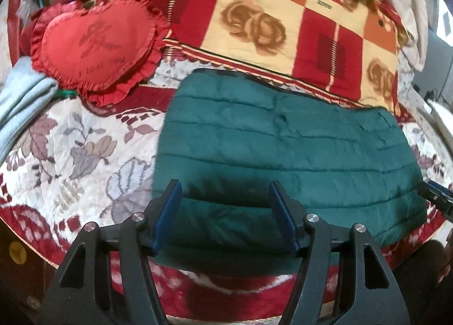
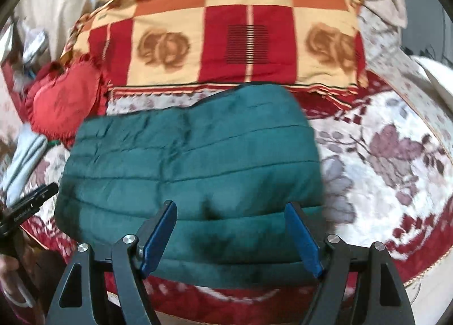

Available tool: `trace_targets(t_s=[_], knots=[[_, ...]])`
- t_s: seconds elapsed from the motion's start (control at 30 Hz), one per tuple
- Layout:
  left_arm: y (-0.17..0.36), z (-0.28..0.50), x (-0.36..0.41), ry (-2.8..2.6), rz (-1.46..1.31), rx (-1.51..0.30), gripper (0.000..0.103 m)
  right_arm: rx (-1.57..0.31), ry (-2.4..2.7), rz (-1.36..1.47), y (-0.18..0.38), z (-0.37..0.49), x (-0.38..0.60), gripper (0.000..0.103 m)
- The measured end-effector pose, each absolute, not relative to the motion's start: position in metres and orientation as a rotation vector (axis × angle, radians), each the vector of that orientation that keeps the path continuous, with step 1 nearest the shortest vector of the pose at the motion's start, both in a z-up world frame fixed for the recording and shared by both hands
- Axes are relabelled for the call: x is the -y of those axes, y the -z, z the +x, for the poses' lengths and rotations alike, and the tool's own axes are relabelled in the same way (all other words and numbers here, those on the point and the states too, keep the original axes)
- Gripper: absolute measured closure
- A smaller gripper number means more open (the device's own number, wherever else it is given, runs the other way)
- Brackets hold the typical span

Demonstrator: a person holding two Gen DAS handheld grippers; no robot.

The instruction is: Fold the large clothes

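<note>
Left gripper (image 1: 225,186): jaws spread wide, blue pads clear of cloth, nothing between them. It hangs above the near edge of the green quilted jacket (image 1: 283,140), angled down toward it. Right gripper (image 2: 230,208): same posture, jaws wide apart, empty, over the near edge of the same garment toward its right end.

Each tool shows in the other's view. The right one sits at the right margin of the left wrist view; the left one, with part of a hand around it, sits at the left margin of the right wrist view.

The jacket lies as a compact padded rectangle on the floral bedspread (image 1: 70,140), long side running across. Its far edge is just short of the checked blanket (image 1: 269,13) with the rose print. No sleeves or hood are visible, so they appear to be tucked inside. The near edge looks doubled and thick.

To the left, well apart from the jacket: a red heart-shaped cushion (image 1: 93,44) with a frilled rim, and beside it a pale blue folded cloth (image 1: 22,98).

Judgement: a fold seems just laid down and let go; the bundle looks near finished. If another fold is wanted, both tools would need to grip one end of the jacket together and carry it evenly across. The thick padding will likely spring back, so pressing flat may be called for.
</note>
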State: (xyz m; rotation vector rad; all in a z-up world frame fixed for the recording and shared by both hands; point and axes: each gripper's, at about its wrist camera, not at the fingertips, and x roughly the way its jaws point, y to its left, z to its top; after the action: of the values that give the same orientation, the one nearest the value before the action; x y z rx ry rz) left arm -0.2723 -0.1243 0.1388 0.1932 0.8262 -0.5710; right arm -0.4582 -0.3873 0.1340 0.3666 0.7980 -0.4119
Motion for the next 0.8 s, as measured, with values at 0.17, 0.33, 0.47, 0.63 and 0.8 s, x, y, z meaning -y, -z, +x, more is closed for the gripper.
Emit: trace_targets(t_s=[0.17,0.33,0.47,0.63,0.8], knots=[[-0.134,-0.289,0.137,0.585,0.182,-0.826,0.039,-0.793,0.383,0.359,-0.129,-0.443,0.357,0.026],[-0.133,-0.301,0.141,0.576,0.172,-0.812,0.039,-0.782,0.367,0.326,-0.130,-0.434,0.333,0.019],[-0.133,-0.308,0.144,0.564,0.179,-0.799,0.039,-0.784,0.362,0.324,-0.130,-0.430,0.323,0.018],[-0.136,-0.314,0.144,0.567,0.175,-0.781,0.039,-0.780,0.370,0.330,-0.130,-0.429,0.319,0.017],[-0.139,-0.322,0.144,0.560,0.168,-0.757,0.039,-0.761,0.386,0.346,-0.129,-0.433,0.316,0.013]])
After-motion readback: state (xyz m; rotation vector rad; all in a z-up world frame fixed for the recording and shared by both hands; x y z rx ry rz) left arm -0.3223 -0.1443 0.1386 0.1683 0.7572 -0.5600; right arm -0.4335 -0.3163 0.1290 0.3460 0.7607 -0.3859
